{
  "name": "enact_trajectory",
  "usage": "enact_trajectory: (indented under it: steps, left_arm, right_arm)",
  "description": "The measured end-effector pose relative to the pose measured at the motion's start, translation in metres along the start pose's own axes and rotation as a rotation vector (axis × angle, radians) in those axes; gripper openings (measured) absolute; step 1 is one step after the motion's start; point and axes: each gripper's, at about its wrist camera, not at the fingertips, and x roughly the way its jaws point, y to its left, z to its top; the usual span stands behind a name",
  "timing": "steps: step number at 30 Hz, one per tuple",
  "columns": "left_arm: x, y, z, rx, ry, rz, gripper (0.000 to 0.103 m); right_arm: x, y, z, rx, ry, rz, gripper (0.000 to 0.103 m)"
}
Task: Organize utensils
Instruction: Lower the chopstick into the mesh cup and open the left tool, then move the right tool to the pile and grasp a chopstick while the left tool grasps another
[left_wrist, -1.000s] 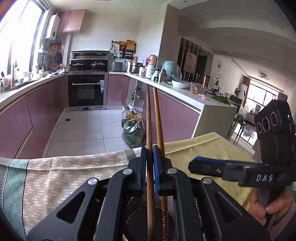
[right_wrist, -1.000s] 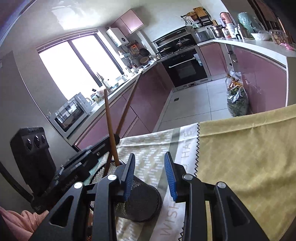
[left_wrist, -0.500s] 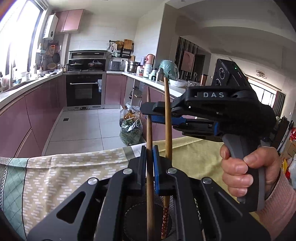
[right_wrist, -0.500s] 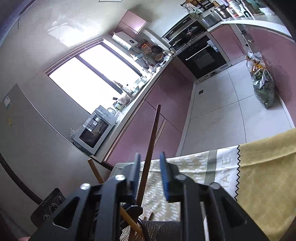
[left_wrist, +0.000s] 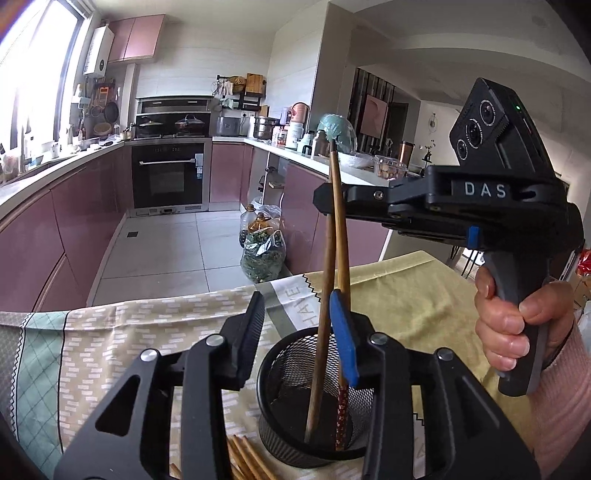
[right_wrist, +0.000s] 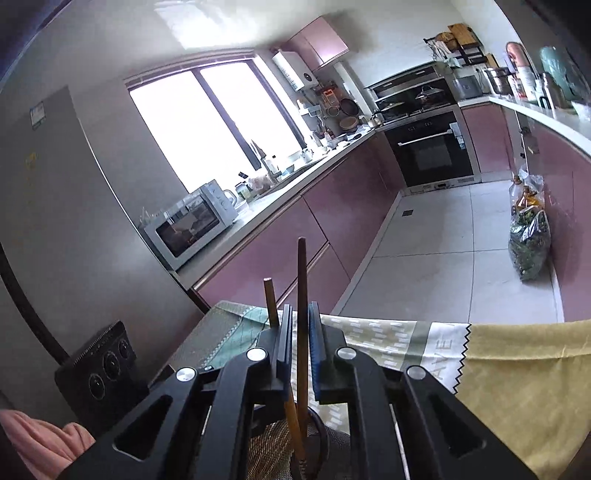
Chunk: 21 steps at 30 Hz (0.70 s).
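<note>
A round black wire-mesh cup (left_wrist: 314, 402) at lower centre holds two slim wooden chopsticks (left_wrist: 325, 295). The left gripper (left_wrist: 295, 332) is opening, its pads apart around them; the right gripper (right_wrist: 300, 347) is clamped on one chopstick (right_wrist: 302, 295) above the cup

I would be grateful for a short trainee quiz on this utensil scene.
1. True or false: the right gripper is shut on a chopstick.
2. How many chopsticks stand in the black mesh holder? A: one. B: two. C: four.
3. What lies on the tablecloth at the holder's foot?
Key: 1 true; 2 B; 3 loose chopsticks.
</note>
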Motion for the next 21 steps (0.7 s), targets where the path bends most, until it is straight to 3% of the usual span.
enact_trajectory:
  steps: [2, 7, 13, 17, 21]
  left_arm:
    - [-0.005, 0.003, -0.002, -0.005, -0.006, 0.002, 0.037]
    - [-0.016, 0.008, -0.005, -0.009, -0.010, 0.011, 0.040]
    - [-0.026, 0.017, -0.009, -0.025, 0.005, 0.006, 0.043]
    - [-0.031, 0.019, -0.013, -0.018, 0.013, 0.017, 0.043]
    - [-0.046, 0.020, -0.016, -0.008, 0.031, 0.046, 0.050]
  right_arm:
    - [-0.001, 0.002, -0.001, -0.003, 0.001, -0.020, 0.018]
    - [-0.006, -0.005, -0.007, 0.040, -0.017, -0.063, 0.027]
    - [-0.014, -0.012, -0.021, 0.073, -0.009, -0.082, 0.030]
    - [-0.017, -0.001, -0.034, 0.060, 0.000, -0.092, 0.031]
    - [-0.026, 0.021, -0.051, 0.002, 0.004, -0.109, 0.031]
